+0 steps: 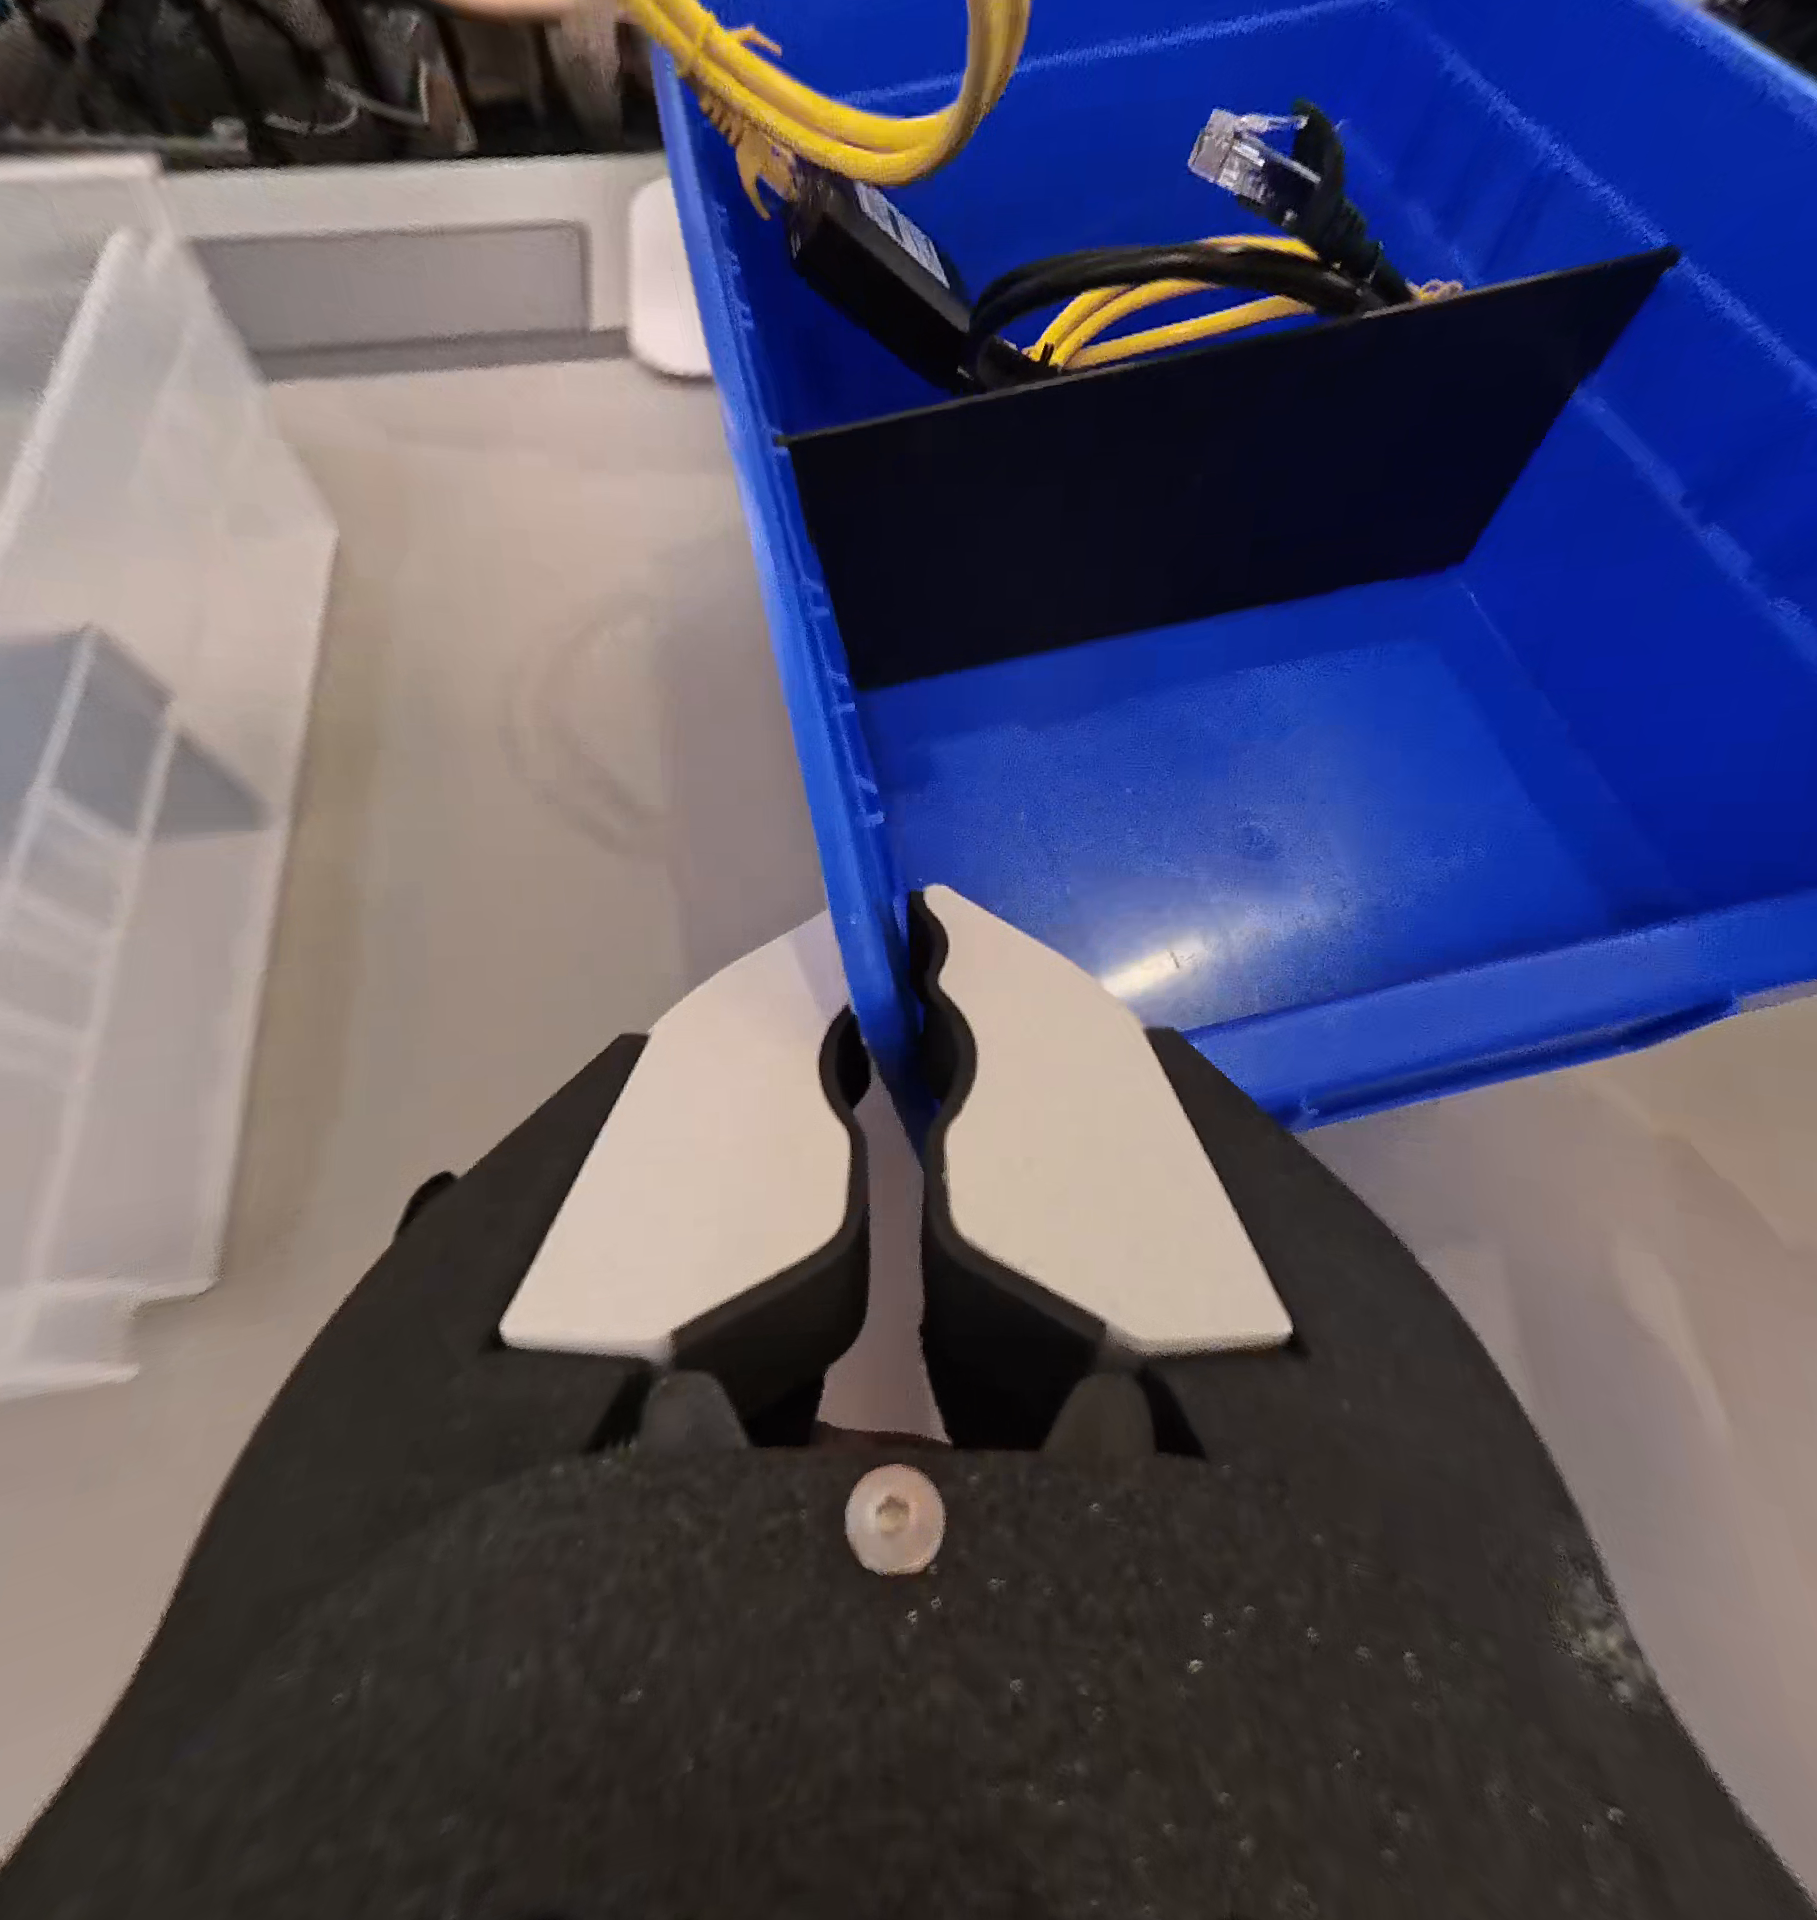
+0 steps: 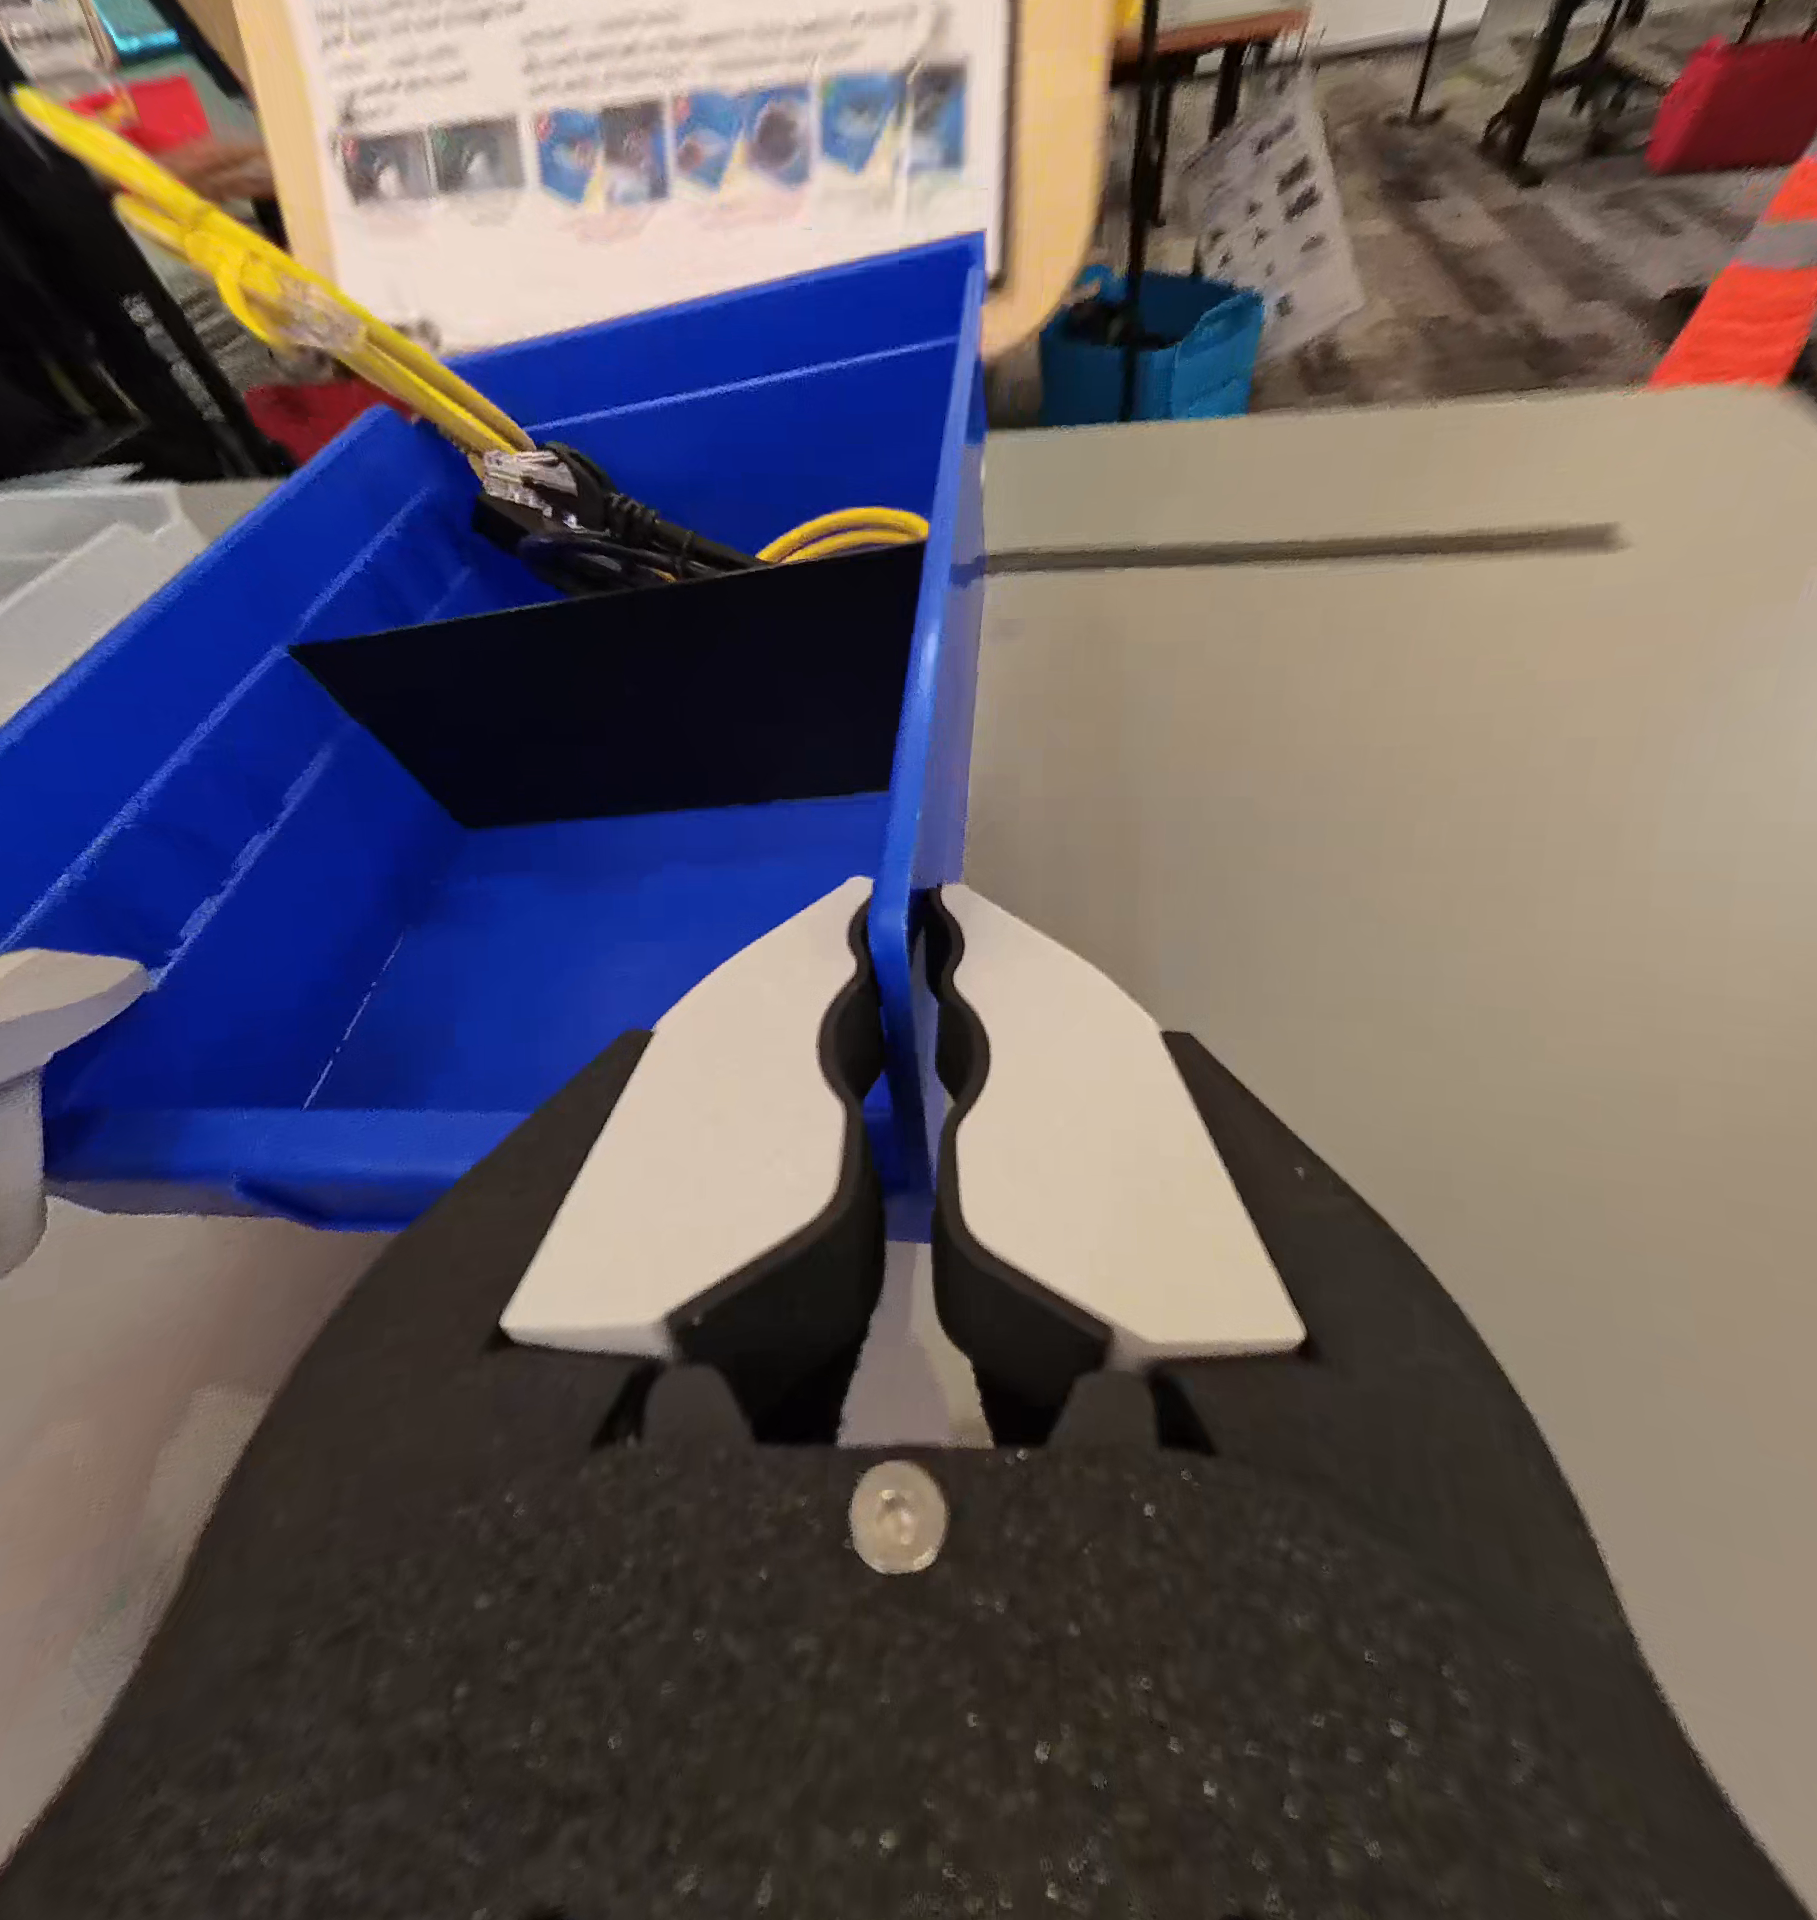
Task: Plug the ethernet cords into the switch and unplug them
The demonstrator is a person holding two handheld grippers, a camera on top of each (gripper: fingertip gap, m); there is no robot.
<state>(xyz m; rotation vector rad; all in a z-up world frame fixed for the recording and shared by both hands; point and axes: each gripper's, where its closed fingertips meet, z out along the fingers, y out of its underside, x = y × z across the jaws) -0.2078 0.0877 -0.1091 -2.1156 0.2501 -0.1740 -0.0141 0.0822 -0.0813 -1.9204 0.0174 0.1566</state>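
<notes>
- Left gripper (image 1: 888, 997) nearly closed, pads clamped on left side wall of blue bin (image 1: 1299, 831), near its front corner.
- Right gripper (image 2: 899, 987) likewise nearly closed, pinching the bin's right side wall near the front.
- Bin sits on grey table (image 2: 1403, 831); black divider (image 1: 1143, 520) splits it, front compartment bare blue floor.
- Back compartment holds black switch (image 1: 883, 281), leaning on left wall, plus coiled yellow ethernet cords (image 1: 1143, 312) and a black cord with clear plug (image 1: 1231, 156) sticking up.
- More yellow cords (image 2: 260, 281) hang over the back rim.
- Clear plastic bin (image 1: 104, 727) left of blue one.
</notes>
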